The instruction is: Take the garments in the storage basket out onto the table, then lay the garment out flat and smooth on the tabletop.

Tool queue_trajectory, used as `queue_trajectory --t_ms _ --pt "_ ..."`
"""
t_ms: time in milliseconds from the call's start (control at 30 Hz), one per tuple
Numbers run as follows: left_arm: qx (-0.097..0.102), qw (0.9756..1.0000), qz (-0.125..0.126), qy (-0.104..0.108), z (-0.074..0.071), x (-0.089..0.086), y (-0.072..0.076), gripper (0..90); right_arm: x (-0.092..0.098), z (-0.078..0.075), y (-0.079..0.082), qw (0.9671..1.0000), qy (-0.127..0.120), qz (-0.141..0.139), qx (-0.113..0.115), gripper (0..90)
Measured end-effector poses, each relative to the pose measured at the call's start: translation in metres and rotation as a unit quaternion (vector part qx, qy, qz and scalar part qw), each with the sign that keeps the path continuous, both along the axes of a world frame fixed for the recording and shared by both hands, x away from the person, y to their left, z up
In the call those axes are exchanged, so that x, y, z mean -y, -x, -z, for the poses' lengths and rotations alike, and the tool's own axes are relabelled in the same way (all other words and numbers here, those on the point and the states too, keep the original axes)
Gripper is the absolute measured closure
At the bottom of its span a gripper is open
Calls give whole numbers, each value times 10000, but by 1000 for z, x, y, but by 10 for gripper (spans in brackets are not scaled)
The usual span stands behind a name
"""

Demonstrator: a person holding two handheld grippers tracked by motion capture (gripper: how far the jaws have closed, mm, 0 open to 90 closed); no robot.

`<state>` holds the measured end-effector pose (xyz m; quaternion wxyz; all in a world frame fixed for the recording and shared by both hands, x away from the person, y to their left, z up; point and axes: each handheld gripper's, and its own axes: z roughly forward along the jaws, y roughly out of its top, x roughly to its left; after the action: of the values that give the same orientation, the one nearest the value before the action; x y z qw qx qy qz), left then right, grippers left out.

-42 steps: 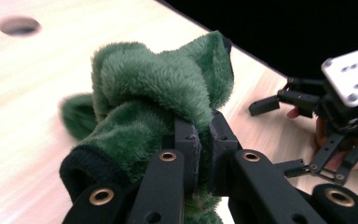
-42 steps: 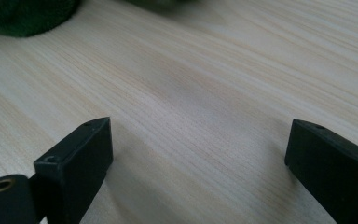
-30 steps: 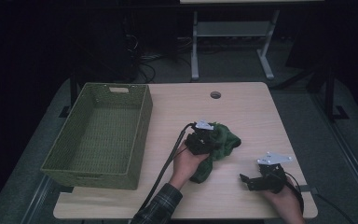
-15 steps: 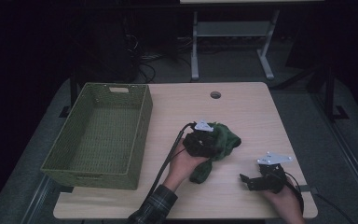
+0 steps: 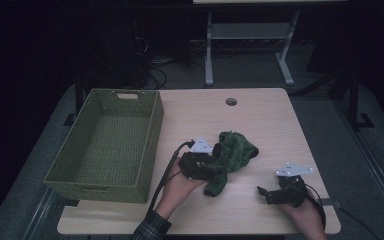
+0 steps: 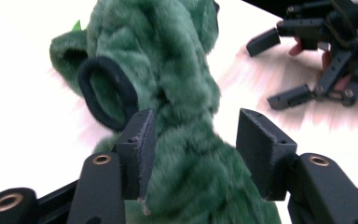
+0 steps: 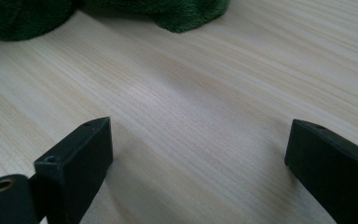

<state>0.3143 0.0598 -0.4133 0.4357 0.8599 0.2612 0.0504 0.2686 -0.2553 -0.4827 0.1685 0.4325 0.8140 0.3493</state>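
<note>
1. High view: the green plush cloth (image 5: 232, 152) lies crumpled near the middle of the wooden table (image 5: 260, 115), just right of the woven basket (image 5: 107, 145).
2. The left gripper (image 6: 191, 144) straddles the cloth. Its jaws, which have just been closing a little, stand apart, with a gap at the right pad.
3. The right gripper (image 7: 198, 158) rests spread wide over bare wood, grasping nothing.

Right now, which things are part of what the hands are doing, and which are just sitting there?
Part of the job:
- green fuzzy cloth, lying between the left gripper and its opened jaws, right pad clear
- left gripper

Just there:
- green woven basket, empty
- right gripper, open, resting on the table
</note>
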Motion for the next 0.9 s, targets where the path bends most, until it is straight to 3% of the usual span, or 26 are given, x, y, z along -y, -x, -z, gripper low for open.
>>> queue_trajectory --t_ms 300,700,767,900 --pt "-16 9999 141 -70 15 -4 18 559 0 0 0 10000 4 -2 1 71" --pt "-89 9996 76 -269 40 1 9 597 -3 -2 4 9999 -37 -5 -103 76" --pt "-48 9994 66 -350 43 2 6 644 -6 -3 6 9997 -125 -64 -181 79" --pt "-144 9994 43 -300 46 1 3 770 -21 -8 15 9987 -346 -342 -154 90"
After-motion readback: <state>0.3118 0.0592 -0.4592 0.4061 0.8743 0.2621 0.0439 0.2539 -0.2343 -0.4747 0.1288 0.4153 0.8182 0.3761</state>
